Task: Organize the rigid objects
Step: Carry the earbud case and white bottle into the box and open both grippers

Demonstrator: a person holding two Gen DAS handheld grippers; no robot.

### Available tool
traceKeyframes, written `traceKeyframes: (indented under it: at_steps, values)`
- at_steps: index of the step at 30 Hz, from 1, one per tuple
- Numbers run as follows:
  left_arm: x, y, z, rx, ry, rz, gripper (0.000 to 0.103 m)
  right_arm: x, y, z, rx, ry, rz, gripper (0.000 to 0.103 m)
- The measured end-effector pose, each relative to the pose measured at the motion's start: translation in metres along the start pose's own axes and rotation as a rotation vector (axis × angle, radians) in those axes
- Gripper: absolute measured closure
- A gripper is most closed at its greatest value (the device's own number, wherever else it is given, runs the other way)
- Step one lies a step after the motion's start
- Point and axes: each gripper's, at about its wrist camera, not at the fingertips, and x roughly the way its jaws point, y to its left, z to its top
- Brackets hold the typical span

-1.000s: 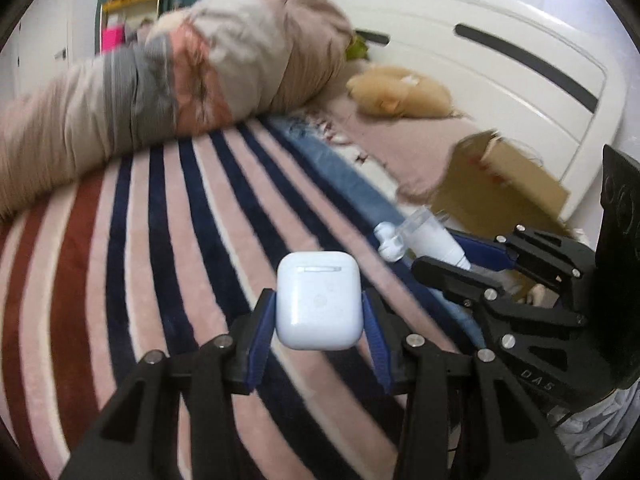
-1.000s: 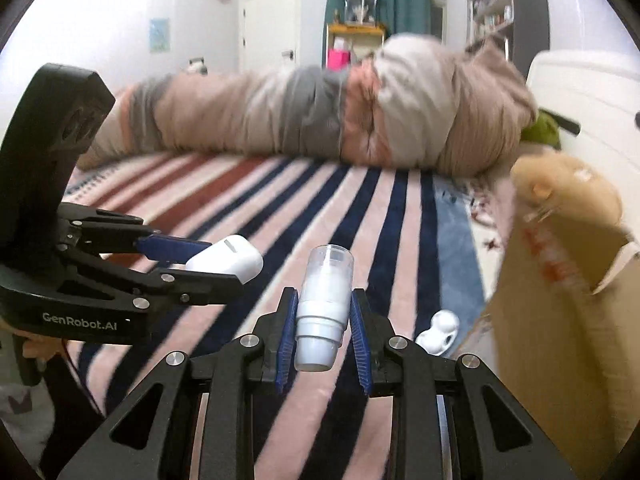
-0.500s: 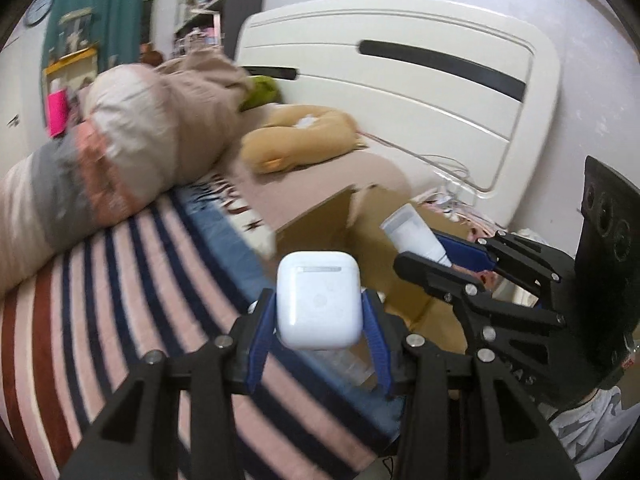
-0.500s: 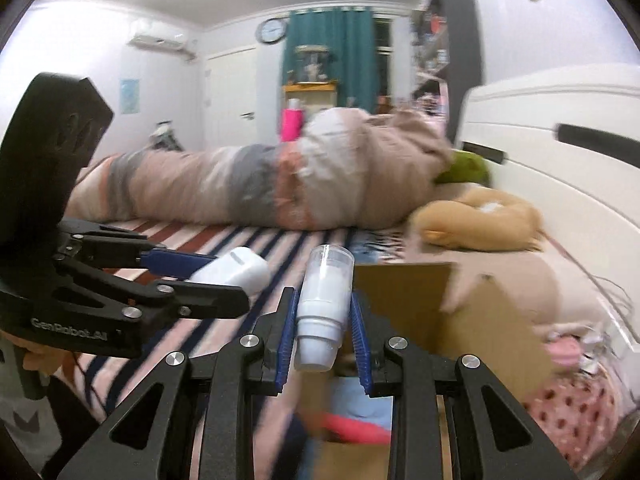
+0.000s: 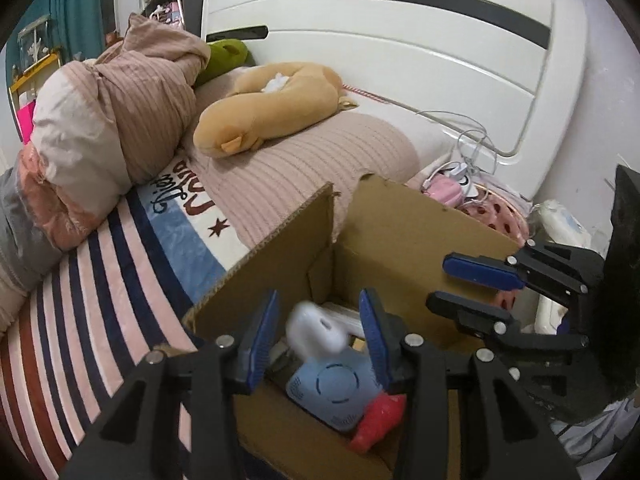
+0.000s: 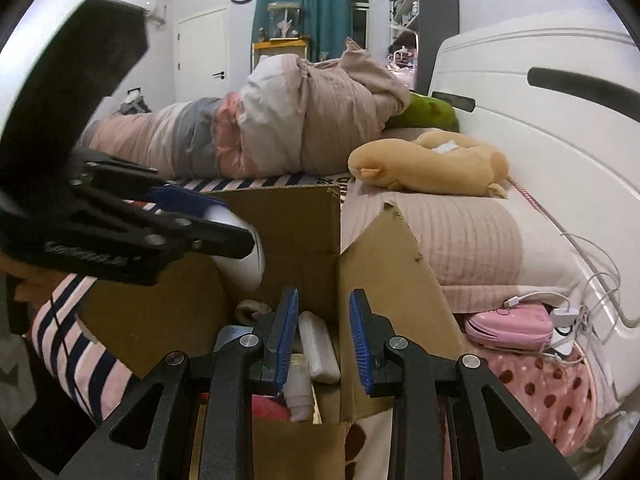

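Left gripper (image 5: 318,334): fingers spread, nothing pinched; white earbud case (image 5: 316,332) blurred between them, apparently falling into cardboard box (image 5: 420,232) directly beneath, at 6 o'clock. Right gripper (image 6: 325,338): spread, empty; white bottle (image 6: 298,394) lies in box at its 7 o'clock

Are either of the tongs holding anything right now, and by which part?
Nothing is held. Left tongs stand open, the blurred white earbud case loose between them over the cardboard box. Right tongs are open.
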Motion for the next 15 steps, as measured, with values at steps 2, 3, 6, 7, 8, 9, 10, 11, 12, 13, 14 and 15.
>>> traceKeyframes:
  at_steps: [2, 3, 6, 7, 8, 9, 10, 11, 12, 13, 14, 15]
  values:
    - [0.004, 0.001, 0.001, 0.005, 0.006, 0.005, 0.064, 0.004, -0.003, -0.001, 0.005, 0.006, 0.014, 0.081]
    - [0.006, 0.001, 0.002, 0.010, 0.010, 0.009, 0.064, 0.006, -0.004, 0.000, 0.004, 0.008, 0.020, 0.081]
    - [0.007, 0.003, 0.003, 0.015, 0.015, 0.015, 0.064, 0.006, -0.001, 0.000, -0.008, 0.011, 0.028, 0.081]
    - [0.007, 0.004, 0.003, 0.012, 0.014, 0.017, 0.064, 0.005, 0.001, 0.000, -0.013, 0.011, 0.028, 0.081]
    - [0.005, 0.007, 0.002, 0.006, 0.011, 0.018, 0.064, 0.005, 0.002, 0.000, -0.017, 0.013, 0.025, 0.081]
    - [0.003, 0.009, 0.001, -0.001, 0.007, 0.017, 0.064, 0.005, 0.003, 0.001, -0.019, 0.016, 0.023, 0.081]
    - [-0.001, 0.012, 0.000, -0.011, 0.001, 0.016, 0.064, 0.005, 0.005, 0.001, -0.019, 0.020, 0.022, 0.081]
    - [-0.005, 0.014, -0.001, -0.018, -0.005, 0.014, 0.063, 0.005, 0.006, 0.001, -0.018, 0.025, 0.021, 0.081]
    - [-0.011, 0.017, -0.004, -0.026, -0.013, 0.011, 0.061, 0.005, 0.008, 0.002, -0.017, 0.030, 0.022, 0.081]
    - [-0.018, 0.021, -0.007, -0.032, -0.024, 0.010, 0.057, 0.005, 0.009, 0.003, -0.015, 0.035, 0.024, 0.081]
    - [-0.025, 0.024, -0.010, -0.035, -0.033, 0.011, 0.052, 0.004, 0.011, 0.004, -0.015, 0.035, 0.027, 0.081]
    - [-0.033, 0.028, -0.014, -0.038, -0.044, 0.015, 0.050, 0.001, 0.015, 0.005, -0.015, 0.032, 0.034, 0.081]
